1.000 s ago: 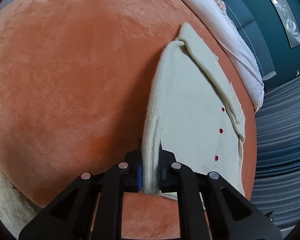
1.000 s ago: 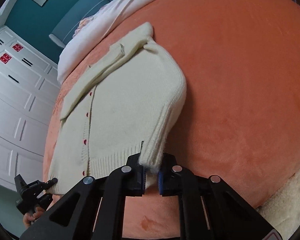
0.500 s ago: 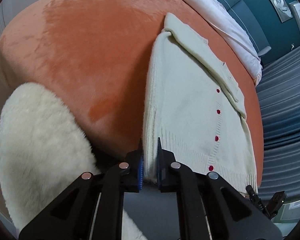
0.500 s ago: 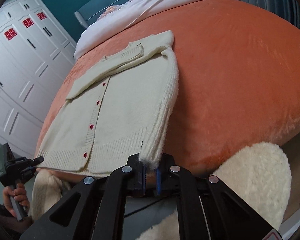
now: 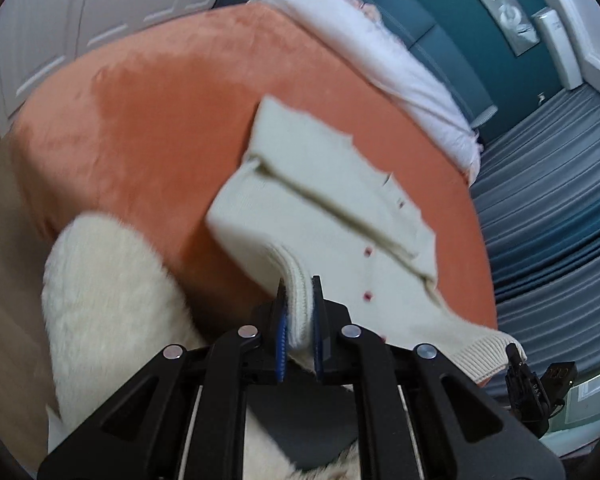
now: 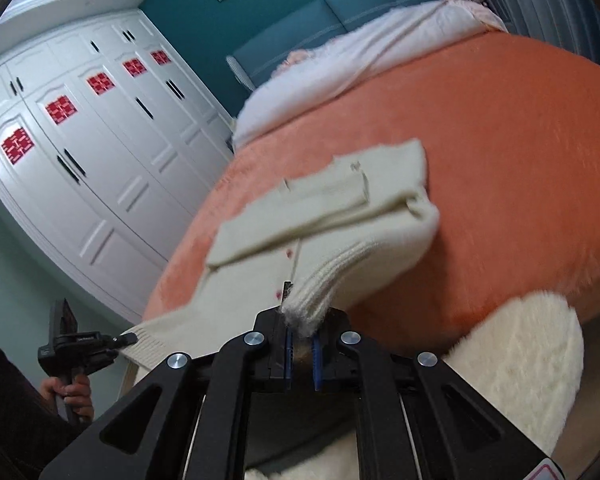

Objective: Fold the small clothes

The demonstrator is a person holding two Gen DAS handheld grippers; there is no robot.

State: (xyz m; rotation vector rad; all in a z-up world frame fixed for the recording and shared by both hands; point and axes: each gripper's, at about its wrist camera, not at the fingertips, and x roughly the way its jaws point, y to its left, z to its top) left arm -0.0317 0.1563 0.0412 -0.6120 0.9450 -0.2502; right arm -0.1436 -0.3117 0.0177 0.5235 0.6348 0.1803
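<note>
A cream knit cardigan (image 5: 324,208) with small red buttons lies on the orange bed (image 5: 160,120), its sleeves folded across the chest. My left gripper (image 5: 299,316) is shut on the ribbed hem at one bottom corner and holds it lifted off the bed edge. My right gripper (image 6: 300,320) is shut on the other bottom corner of the cardigan (image 6: 340,216), also lifted. Each view shows the other gripper at the far hem corner: the right one (image 5: 528,376) and the left one (image 6: 80,344).
A fluffy cream rug (image 5: 112,320) lies on the floor below the bed edge, also in the right wrist view (image 6: 532,356). A white pillow or duvet (image 5: 380,56) lies at the head of the bed. White wardrobe doors (image 6: 80,152) stand beside the bed.
Both grippers have pulled back and up from the bed edge with the hem corners. The lower part of the cardigan is raised off the bed and the views are blurred by motion.
</note>
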